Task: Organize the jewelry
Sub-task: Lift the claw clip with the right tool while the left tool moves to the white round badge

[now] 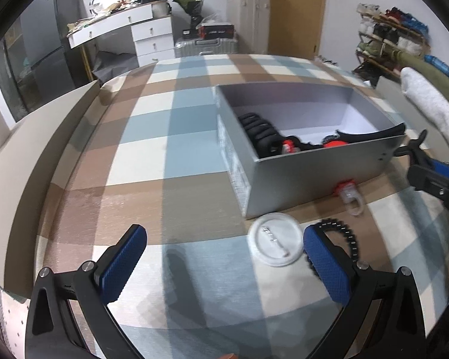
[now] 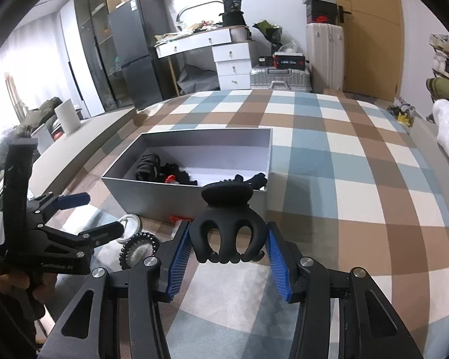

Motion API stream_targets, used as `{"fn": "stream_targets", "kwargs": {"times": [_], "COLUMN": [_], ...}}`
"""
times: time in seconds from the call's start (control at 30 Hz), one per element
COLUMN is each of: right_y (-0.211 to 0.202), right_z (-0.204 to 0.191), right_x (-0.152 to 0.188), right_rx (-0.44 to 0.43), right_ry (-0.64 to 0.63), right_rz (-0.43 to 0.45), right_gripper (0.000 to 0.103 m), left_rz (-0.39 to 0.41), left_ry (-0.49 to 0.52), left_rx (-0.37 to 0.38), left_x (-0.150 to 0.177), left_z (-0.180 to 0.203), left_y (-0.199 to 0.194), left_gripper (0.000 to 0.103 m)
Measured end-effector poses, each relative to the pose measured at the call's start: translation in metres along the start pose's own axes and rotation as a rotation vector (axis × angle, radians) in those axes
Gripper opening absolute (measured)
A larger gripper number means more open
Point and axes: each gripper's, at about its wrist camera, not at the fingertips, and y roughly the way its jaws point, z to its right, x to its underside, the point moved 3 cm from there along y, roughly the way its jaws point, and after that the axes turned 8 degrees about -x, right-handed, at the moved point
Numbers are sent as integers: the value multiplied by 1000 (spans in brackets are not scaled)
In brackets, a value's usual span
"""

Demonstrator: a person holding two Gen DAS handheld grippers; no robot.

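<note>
My right gripper [image 2: 229, 252] is shut on a black hair claw clip [image 2: 228, 227] and holds it above the checked cloth, just in front of the grey box [image 2: 191, 199]. The box [image 1: 314, 176] holds black hair items and a red piece. My left gripper [image 1: 224, 264] is open and empty, low over the cloth; it also shows in the right wrist view [image 2: 101, 215]. Beside it lie a round white lid [image 1: 275, 243] and a black bead bracelet [image 1: 348, 239]. A red-and-clear clip [image 1: 348, 194] lies against the box's front wall.
The checked cloth [image 2: 359, 179] covers a wide bed-like surface with a beige ledge [image 1: 30, 155] along its left side. A white and green bundle [image 1: 434, 104] lies at the right edge. Drawers, suitcases and a fridge stand beyond the far edge.
</note>
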Motion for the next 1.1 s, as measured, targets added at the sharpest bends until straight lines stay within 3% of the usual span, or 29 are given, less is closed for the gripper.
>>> {"fn": "stream_targets", "kwargs": {"times": [0.33,0.5,0.93,1.0,1.1], "right_y": [-1,0,1,2,2], "right_z": [-1,-2,-3,-3,-5], "right_x": [1,1,1,1,2], "right_rx": [-8,-10,-14,-16,-18], "right_ry": [-3,-2,-5,-7,-10], "right_rz": [-6,-7,-11,-11,-11], "right_gripper": [48,48,48,48,48], "left_rz": [-24,-72,-51,-53,-49], "left_ry": [51,59,87,85,75], "left_rx": [-4,17,19,31,63], "left_x": [4,8,7,7,6], "left_z": [7,5,14,14,12], "left_y": [2,9,6,6,6], "left_gripper": [102,102,102,99,87]}}
